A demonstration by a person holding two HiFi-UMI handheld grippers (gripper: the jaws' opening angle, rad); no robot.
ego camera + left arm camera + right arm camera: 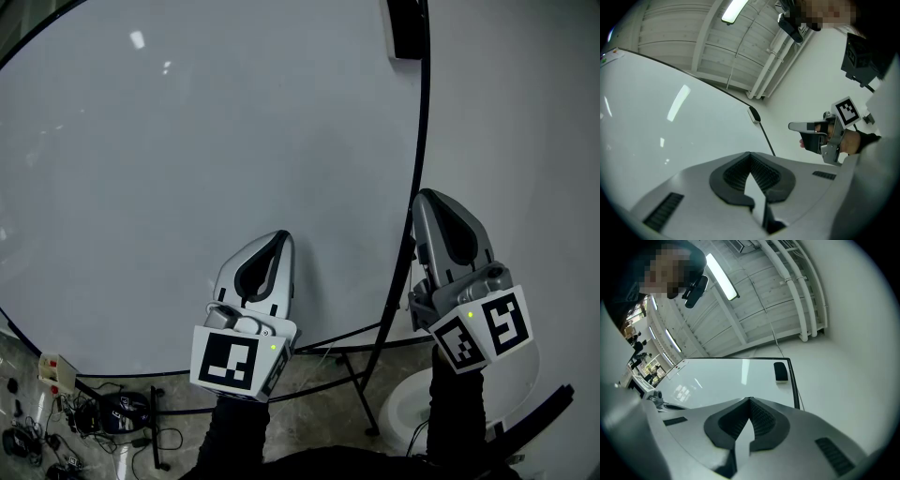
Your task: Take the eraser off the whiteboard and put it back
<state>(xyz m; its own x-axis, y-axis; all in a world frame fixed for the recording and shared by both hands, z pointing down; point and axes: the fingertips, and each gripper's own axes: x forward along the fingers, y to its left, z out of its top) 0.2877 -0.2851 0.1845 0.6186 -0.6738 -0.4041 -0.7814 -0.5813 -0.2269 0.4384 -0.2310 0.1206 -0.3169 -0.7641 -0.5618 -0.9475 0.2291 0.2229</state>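
The right claw (439, 202) is pressed shut with nothing in it. The left claw (274, 246) is shut and empty too. Both are low, near the whiteboard's (187, 169) bottom right edge. The eraser (405, 28) sticks at the top right corner, well apart from them. If a claw gets there without spreading, it could bump the eraser and knock it to the floor (319, 384).
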